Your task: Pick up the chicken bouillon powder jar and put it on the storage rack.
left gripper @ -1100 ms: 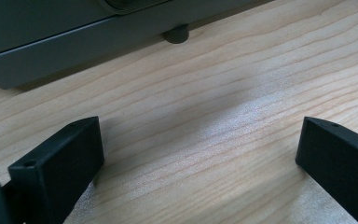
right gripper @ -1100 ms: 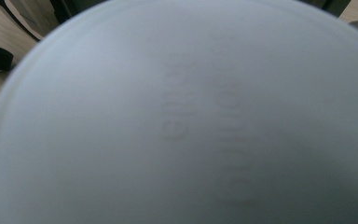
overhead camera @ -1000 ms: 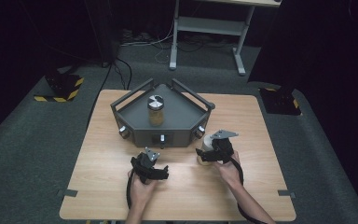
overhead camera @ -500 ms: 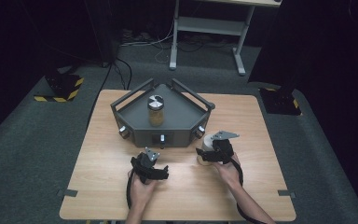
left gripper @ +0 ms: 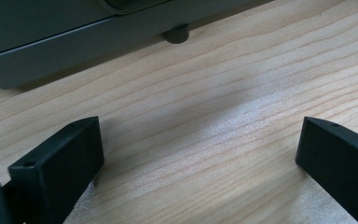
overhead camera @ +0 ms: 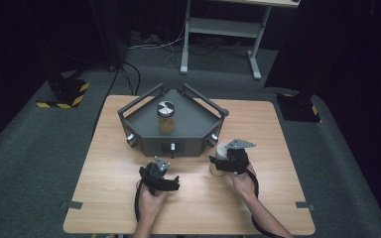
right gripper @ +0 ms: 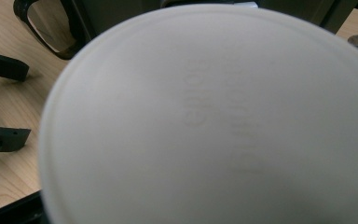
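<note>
We are resting the left tongs [overhead camera: 172, 181] spread and empty on the desk [overhead camera: 104, 198], freeing them for later. Ahead, a lidded jar [overhead camera: 165, 118] is waiting on the grey tray [overhead camera: 188, 121]. Our right tongs [overhead camera: 218, 162] are closing around a white-lidded container [right gripper: 214, 121], seemingly to carry it.

Count of things on the table

1 wooden table [overhead camera: 104, 198] bears 1 grey three-cornered stand [overhead camera: 188, 126], 2 jars (1 with a black-and-white lid [overhead camera: 166, 118] on the stand, 1 with a white lid [overhead camera: 220, 159] on the tabletop), and 2 grippers, left [overhead camera: 159, 168] and right [overhead camera: 228, 159].
</note>
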